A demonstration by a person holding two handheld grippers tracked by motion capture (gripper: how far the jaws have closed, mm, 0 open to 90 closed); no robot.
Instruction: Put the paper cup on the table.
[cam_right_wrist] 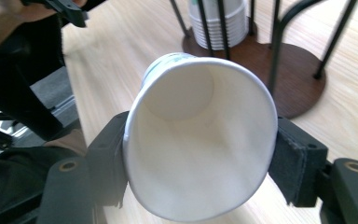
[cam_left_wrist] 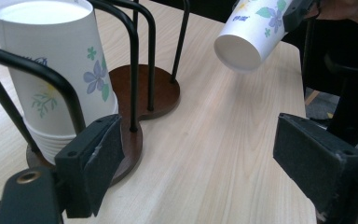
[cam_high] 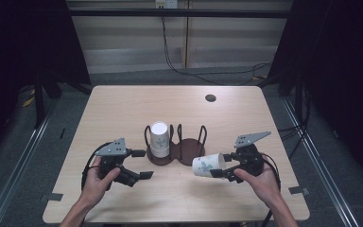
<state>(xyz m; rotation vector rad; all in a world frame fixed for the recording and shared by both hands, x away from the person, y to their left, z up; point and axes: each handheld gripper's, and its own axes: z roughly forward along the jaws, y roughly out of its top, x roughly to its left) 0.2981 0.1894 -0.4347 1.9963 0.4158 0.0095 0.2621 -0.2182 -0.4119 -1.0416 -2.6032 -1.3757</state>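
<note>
Right gripper (cam_high: 223,173): clenched on a single paper cup (cam_high: 208,165), jaws pressing its rim from both sides; the rim is squeezed slightly oval in the right gripper view.
Cup, position: held off the table (cam_high: 123,109), lying roughly on its side, base pointing toward the rack (cam_high: 177,150), mouth toward the person's right hand (cam_high: 260,182).
Cup, place: just right of the rack's right end in the high view, near it but apart from it.
Cup, look: white with a blue-and-green flower print; inside is bare white.
Left gripper (cam_high: 142,164): released, jaws wide apart with nothing between them; only bare tabletop shows in the gap in the left gripper view.
Left gripper, place: low over the table, left of the rack, jaws pointing toward it; held in the left hand (cam_high: 99,182).
Rack: dark brown two-lobed base with black wire hoops, standing mid-table.
Stack (cam_high: 159,137): nested cups, upside down, in the rack's left bay, same flower print.
Rack, right bay: base disc bare.
Table: light wood, a small round hole (cam_high: 211,98) near its far edge.
</note>
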